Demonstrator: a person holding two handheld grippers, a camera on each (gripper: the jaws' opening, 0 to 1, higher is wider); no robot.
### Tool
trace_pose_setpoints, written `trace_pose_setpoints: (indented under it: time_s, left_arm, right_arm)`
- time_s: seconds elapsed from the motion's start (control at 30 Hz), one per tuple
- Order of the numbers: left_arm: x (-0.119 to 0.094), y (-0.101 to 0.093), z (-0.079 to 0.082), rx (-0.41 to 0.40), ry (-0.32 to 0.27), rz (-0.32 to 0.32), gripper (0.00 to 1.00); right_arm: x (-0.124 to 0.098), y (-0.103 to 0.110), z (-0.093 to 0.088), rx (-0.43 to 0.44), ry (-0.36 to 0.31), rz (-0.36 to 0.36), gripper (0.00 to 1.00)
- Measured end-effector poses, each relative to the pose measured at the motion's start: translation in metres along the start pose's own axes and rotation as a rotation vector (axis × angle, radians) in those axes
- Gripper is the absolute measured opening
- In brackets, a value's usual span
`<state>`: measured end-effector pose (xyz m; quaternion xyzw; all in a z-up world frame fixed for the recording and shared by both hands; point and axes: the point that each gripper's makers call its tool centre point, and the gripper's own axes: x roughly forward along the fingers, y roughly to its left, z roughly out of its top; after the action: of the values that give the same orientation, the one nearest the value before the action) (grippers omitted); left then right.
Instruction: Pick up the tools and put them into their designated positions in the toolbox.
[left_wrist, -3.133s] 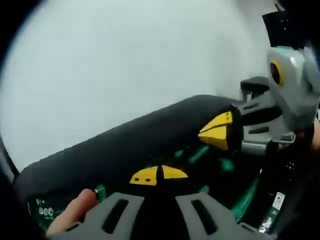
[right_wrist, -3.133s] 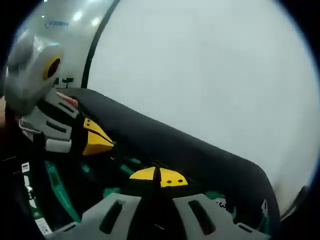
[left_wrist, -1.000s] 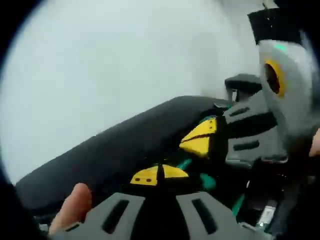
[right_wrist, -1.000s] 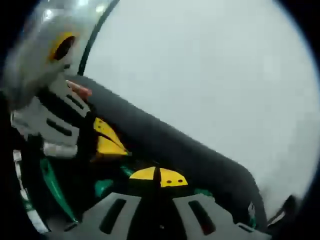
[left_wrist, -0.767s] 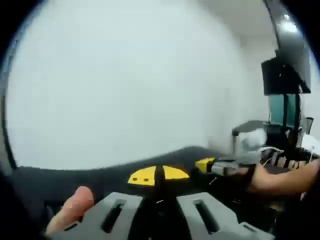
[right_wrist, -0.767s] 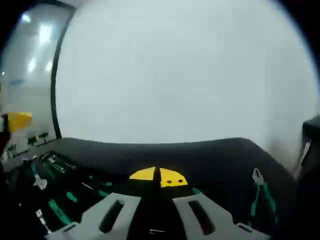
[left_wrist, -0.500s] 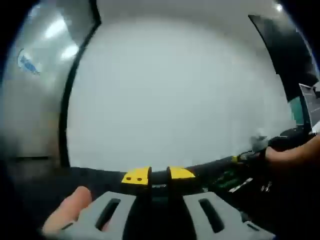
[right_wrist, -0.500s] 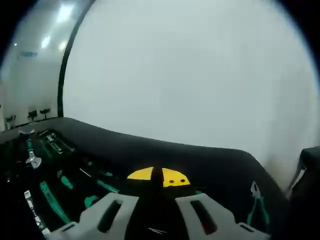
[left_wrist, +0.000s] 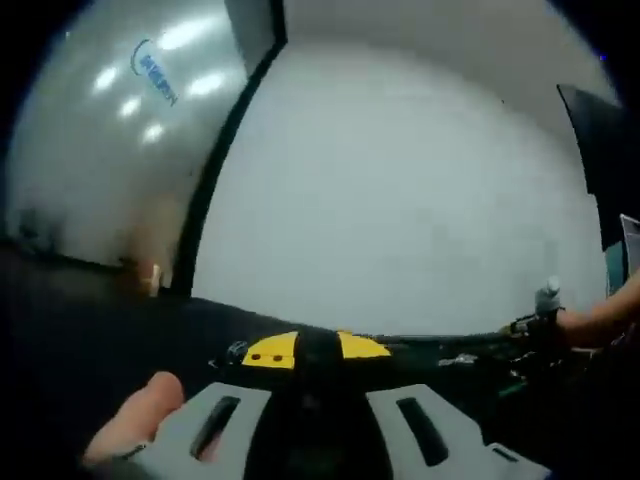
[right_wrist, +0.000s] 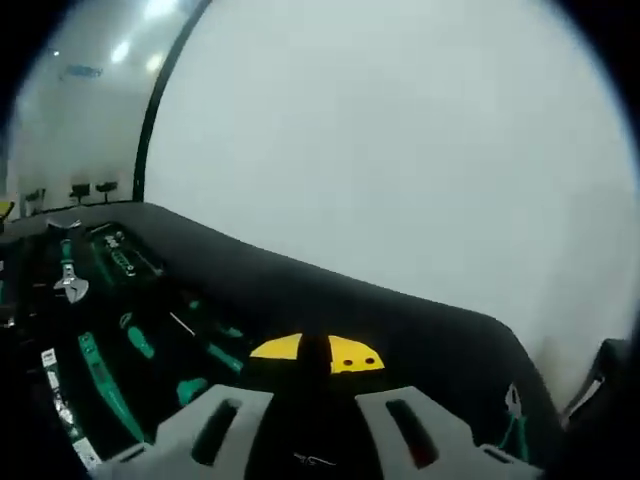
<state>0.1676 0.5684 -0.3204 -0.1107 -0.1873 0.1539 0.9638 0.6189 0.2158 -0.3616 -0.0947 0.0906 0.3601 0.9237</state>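
Toolbox (right_wrist: 330, 300) slots looked largely filled as both tools stood with nothing in them. In the right gripper view, the right tool (right_wrist: 316, 353) had its yellow tips pressed together over the dark foam tray, gripping no tool. Just beyond those tips lay green-handled screwdrivers (right_wrist: 135, 340) in their cut-outs; farther to the view's left sat an adjustable wrench (right_wrist: 68, 280) and, at the lower left edge, a long green-handled tool (right_wrist: 105, 385). Pliers (right_wrist: 513, 420) with green grips rested in a recess at the far right of the tray. In the left gripper view, the left tool (left_wrist: 315, 349) also showed its tips closed and bare, a person's finger (left_wrist: 135, 420) resting beside its grey body. Past it ran the black edge of the toolbox, with a white wall (left_wrist: 400, 200) behind. At the right edge of that view, a person's hand (left_wrist: 585, 322) was held above the tray. Judging by the seated tools, the sorting appeared close to finished; whether any slot remained unfilled could not be made out from these blurred views.
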Motion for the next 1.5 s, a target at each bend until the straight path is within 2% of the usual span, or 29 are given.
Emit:
trace_pose_setpoints:
  time_s: [0.03, 0.07, 0.1, 0.13, 0.2, 0.23, 0.3, 0.37, 0.43, 0.5, 0.6, 0.7, 0.77, 0.87, 1.03, 1.1, 1.17, 1.3, 1.33, 1.47, 1.5]
  left_arm:
    - [-0.004, -0.006, -0.005, 0.020, 0.030, 0.002, 0.15]
    - [-0.005, -0.007, -0.009, 0.035, 0.049, 0.002, 0.15]
    - [-0.003, -0.004, -0.014, 0.047, 0.068, 0.004, 0.15]
    - [0.000, -0.003, -0.017, 0.061, 0.086, 0.000, 0.15]
    - [0.002, -0.007, -0.024, 0.084, 0.113, -0.020, 0.15]
    - [0.004, -0.007, -0.027, 0.113, 0.126, -0.024, 0.15]
    - [0.005, -0.008, -0.032, 0.155, 0.146, -0.022, 0.15]
    - [0.004, -0.013, -0.039, 0.173, 0.177, -0.033, 0.15]
    - [0.008, -0.006, -0.043, 0.179, 0.197, -0.032, 0.15]
    - [0.008, -0.002, -0.046, 0.174, 0.212, -0.024, 0.15]
    - [0.006, -0.004, -0.046, 0.165, 0.212, -0.026, 0.15]
    - [0.005, -0.004, -0.048, 0.165, 0.225, -0.026, 0.15]
    - [0.005, -0.003, -0.051, 0.170, 0.235, -0.030, 0.15]
    - [0.004, -0.005, -0.052, 0.181, 0.239, -0.032, 0.15]
    - [0.004, -0.003, -0.056, 0.201, 0.262, -0.027, 0.15]
    - [0.005, -0.002, -0.059, 0.212, 0.271, -0.026, 0.15]
    - [0.006, 0.000, -0.059, 0.226, 0.277, -0.023, 0.15]
    - [0.007, 0.002, -0.059, 0.234, 0.277, -0.019, 0.15]
    - [0.006, 0.002, -0.059, 0.234, 0.277, -0.019, 0.15]
    - [0.007, 0.002, -0.059, 0.236, 0.278, -0.018, 0.15]
    - [0.007, 0.003, -0.059, 0.237, 0.278, -0.017, 0.15]
  right_arm:
    - [-0.008, -0.011, 0.005, -0.041, 0.018, -0.019, 0.06]
    - [-0.014, -0.030, 0.022, -0.068, -0.009, -0.028, 0.06]
    - [-0.018, -0.048, 0.027, -0.096, 0.022, -0.048, 0.07]
    - [-0.024, -0.067, 0.028, -0.092, 0.081, -0.079, 0.07]
    - [-0.032, -0.109, 0.038, -0.067, 0.106, -0.129, 0.11]
    - [-0.038, -0.132, 0.034, -0.082, 0.164, -0.164, 0.11]
    - [-0.052, -0.164, 0.025, -0.035, 0.234, -0.201, 0.11]
    - [-0.076, -0.168, 0.003, -0.021, 0.310, -0.221, 0.11]
    - [-0.082, -0.187, -0.011, -0.006, 0.356, -0.226, 0.11]
    - [-0.087, -0.190, -0.024, -0.002, 0.352, -0.221, 0.11]
    - [-0.089, -0.182, -0.049, 0.009, 0.386, -0.197, 0.12]
    - [-0.078, -0.171, -0.070, 0.002, 0.403, -0.175, 0.14]
    - [-0.093, -0.149, -0.086, -0.002, 0.409, -0.167, 0.15]
    - [-0.092, -0.157, -0.095, -0.093, 0.420, -0.199, 0.16]
    - [-0.087, -0.153, -0.104, -0.010, 0.367, -0.173, 0.13]
    - [-0.076, -0.165, -0.104, 0.055, 0.342, -0.200, 0.12]
    - [-0.081, -0.163, -0.102, 0.104, 0.309, -0.230, 0.08]
    - [-0.079, -0.172, -0.104, 0.274, 0.258, -0.217, 0.07]
    - [-0.080, -0.172, -0.105, 0.396, 0.252, -0.214, 0.07]
    - [-0.082, -0.174, -0.106, 0.685, 0.199, -0.166, 0.06]
    - [-0.082, -0.176, -0.106, 0.735, 0.179, -0.151, 0.06]
